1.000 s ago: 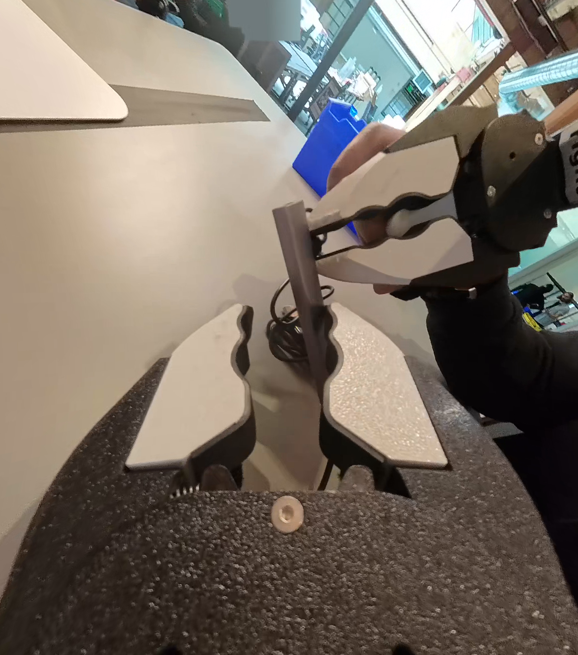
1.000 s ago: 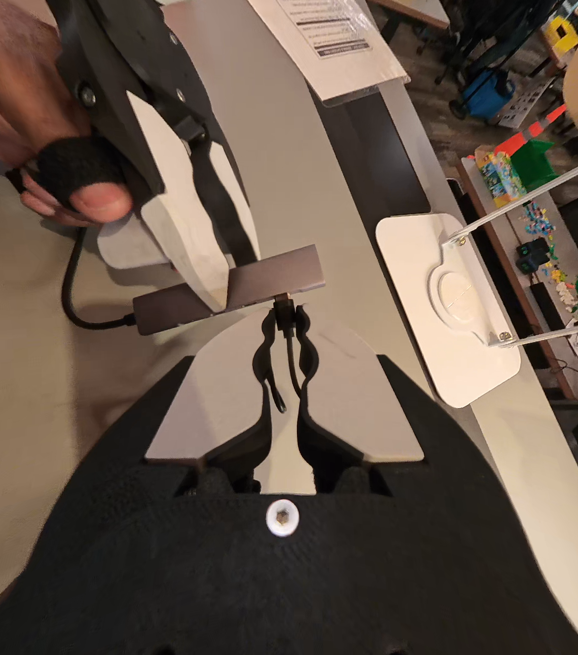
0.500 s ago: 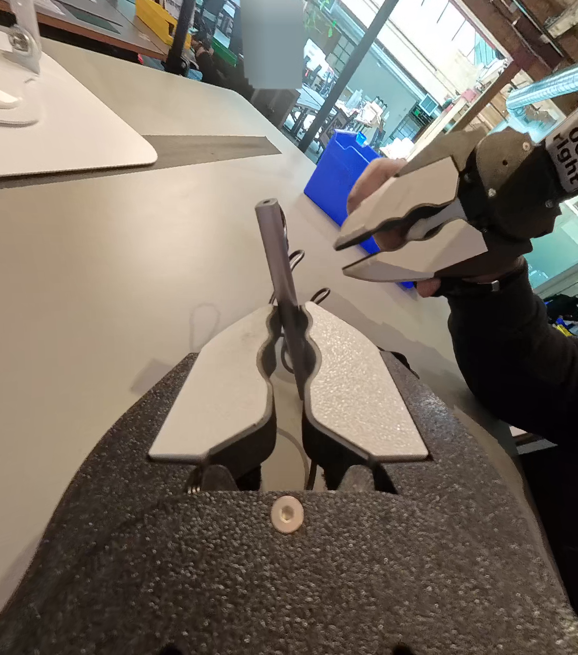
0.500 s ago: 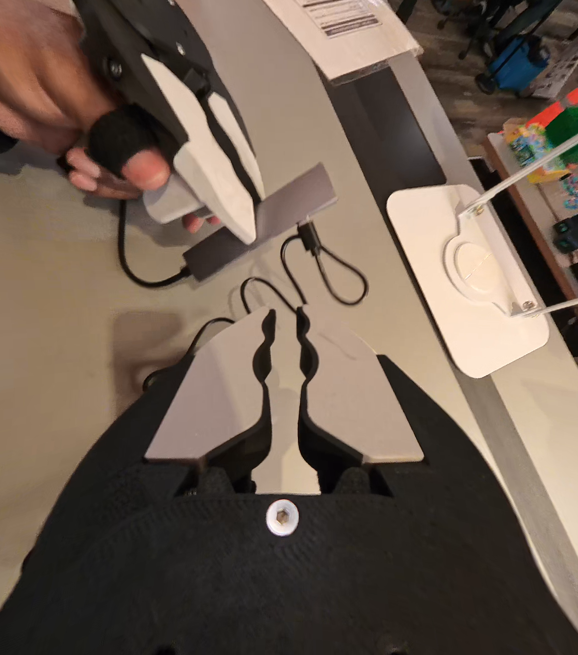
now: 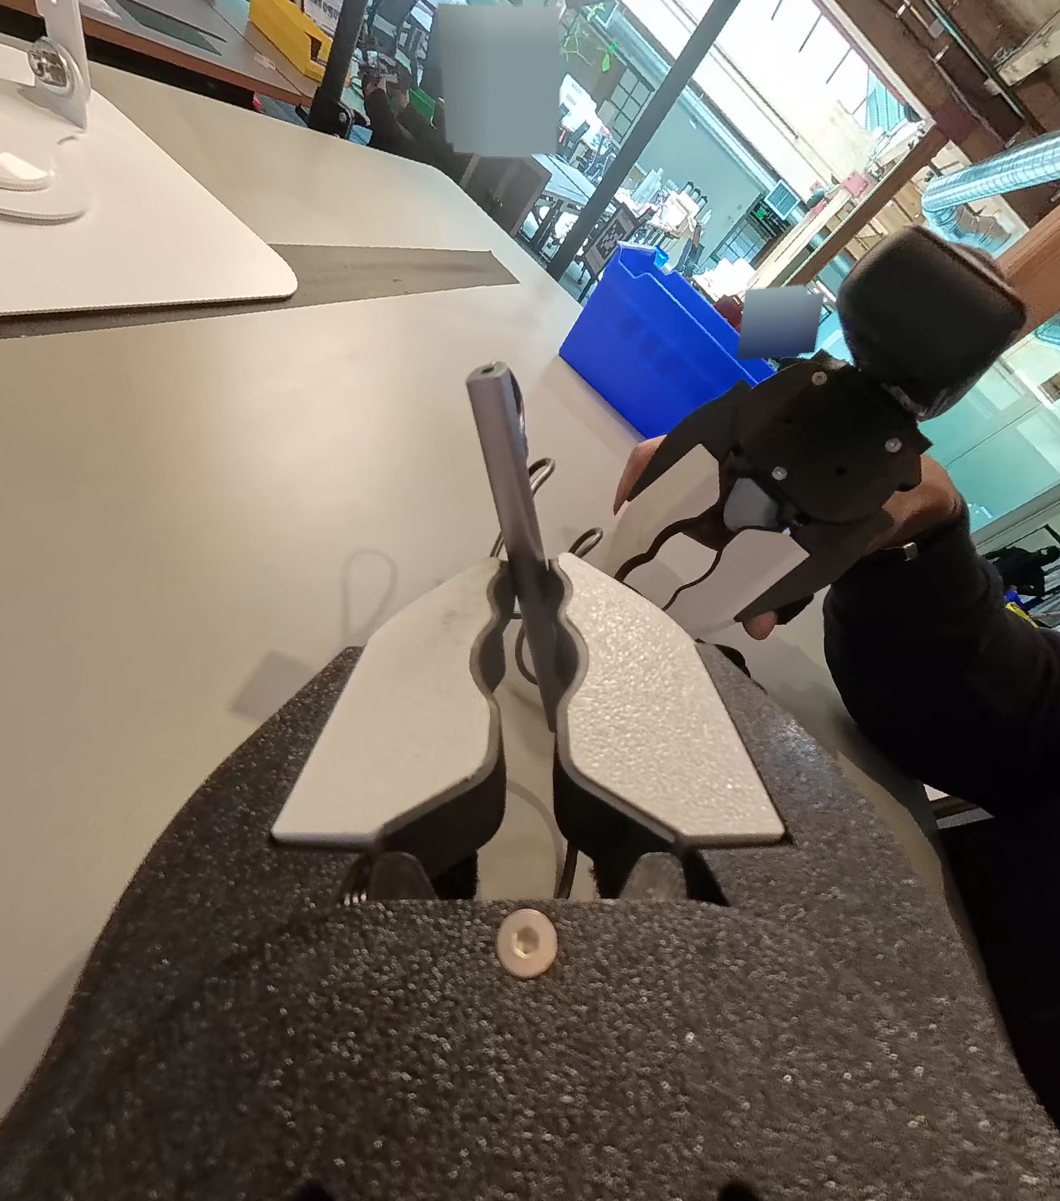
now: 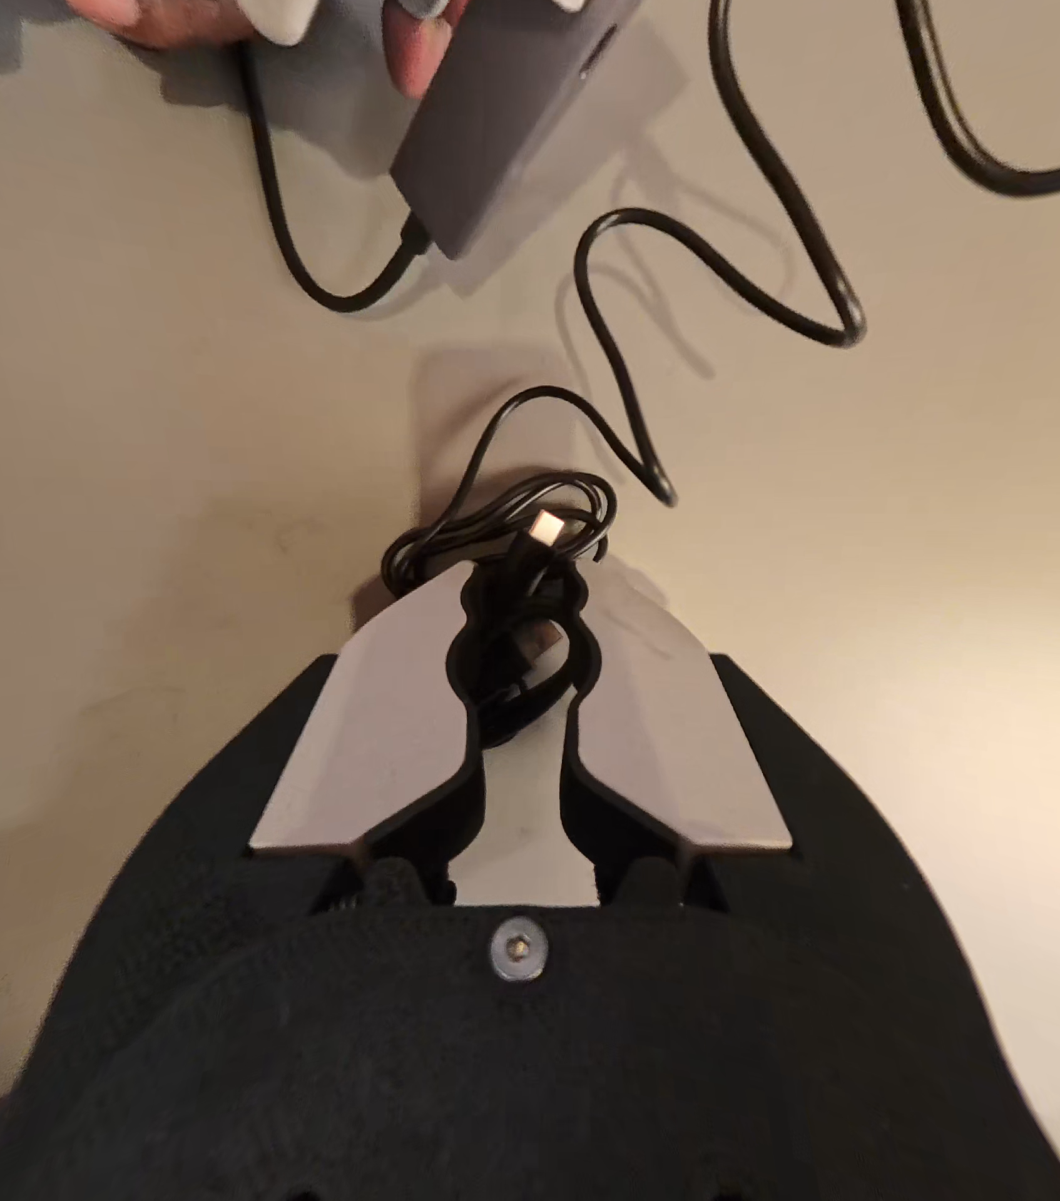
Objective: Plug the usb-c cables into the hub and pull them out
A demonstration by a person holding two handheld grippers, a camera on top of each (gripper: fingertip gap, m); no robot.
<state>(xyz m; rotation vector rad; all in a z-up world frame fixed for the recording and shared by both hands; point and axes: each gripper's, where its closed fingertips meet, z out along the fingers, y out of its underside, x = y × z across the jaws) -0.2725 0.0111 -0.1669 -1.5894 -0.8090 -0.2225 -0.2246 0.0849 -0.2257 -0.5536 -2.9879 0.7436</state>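
Observation:
My left gripper (image 5: 530, 572) is shut on the grey hub (image 5: 508, 468) and holds it on edge, upright above the table. In the right wrist view the hub (image 6: 501, 117) is at the top with its own black lead (image 6: 319, 286) trailing left. My right gripper (image 6: 527, 572) points down at the table, open, with its fingers either side of a coiled black cable bundle (image 6: 501, 520). A silver-tipped usb-c plug (image 6: 545, 525) sticks up from the bundle just past the fingertips. The right gripper also shows in the left wrist view (image 5: 628, 572), low beside the hub.
A loose black cable (image 6: 774, 260) snakes over the beige table (image 5: 124, 520) right of the hub. A white stand base (image 5: 92, 247) lies at the far left. A blue bin (image 5: 644, 351) stands beyond the table edge. A person's dark sleeve (image 5: 969, 715) is at the right. Tip to tip, the grippers are about 11 cm apart.
The right gripper left the plug at the hub, swung down over the cable bundle and opened wider. The left gripper closed on the hub and keeps it upright.

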